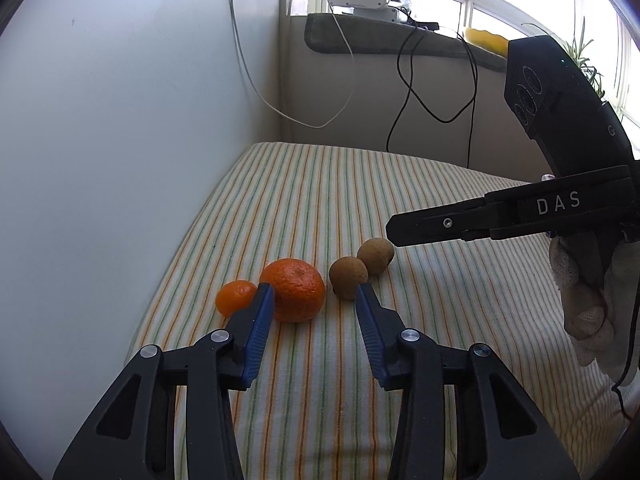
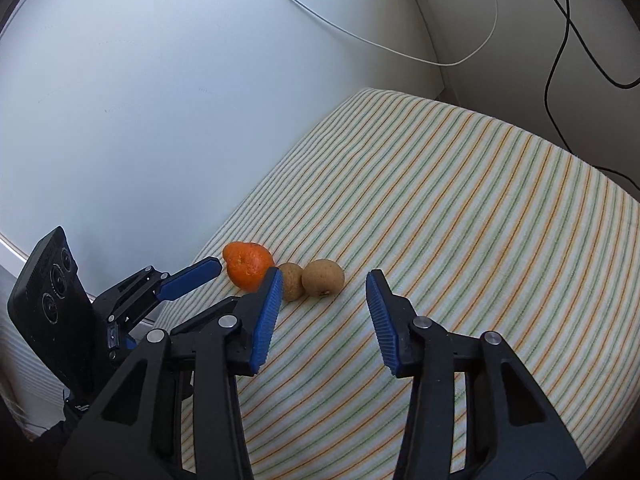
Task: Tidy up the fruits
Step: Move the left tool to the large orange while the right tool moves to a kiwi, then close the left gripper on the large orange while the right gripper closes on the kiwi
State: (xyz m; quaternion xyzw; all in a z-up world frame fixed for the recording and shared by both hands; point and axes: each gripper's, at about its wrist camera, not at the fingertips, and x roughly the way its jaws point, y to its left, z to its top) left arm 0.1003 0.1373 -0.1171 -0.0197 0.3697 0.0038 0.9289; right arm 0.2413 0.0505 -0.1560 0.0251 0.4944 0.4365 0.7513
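Although four fruits lie in a row on the striped cloth (image 1: 320, 208) covering the worktop, the right wrist view shows only three: the small mandarin (image 1: 235, 297) is hidden there behind the large mandarin (image 2: 248, 271). In that same view the near kiwi (image 2: 291, 281) is partly covered by the right gripper's left blue pad. In the left wrist view, the left gripper's pads cut off the right edge of the small mandarin and the near edge of one kiwi (image 1: 348, 277).

The mandarins are bright orange with dimpled skin, the large one (image 1: 295, 294) roughly twice the small one. Both kiwis are dull brown, fuzzy and egg-shaped; the far kiwi (image 1: 375, 255) touches its neighbour.

The row runs from left to right, close to a pale wall: small mandarin, large mandarin, then the two kiwis.

The left gripper (image 1: 314, 300) has its jaws spread and pinching nothing; the large mandarin sits just beyond the tips, nearer the left pad. The right gripper (image 2: 324, 286), held by a hand in a white glove (image 1: 588, 292), also has spread, empty jaws, with the rounder kiwi (image 2: 322, 277) just beyond their gap.
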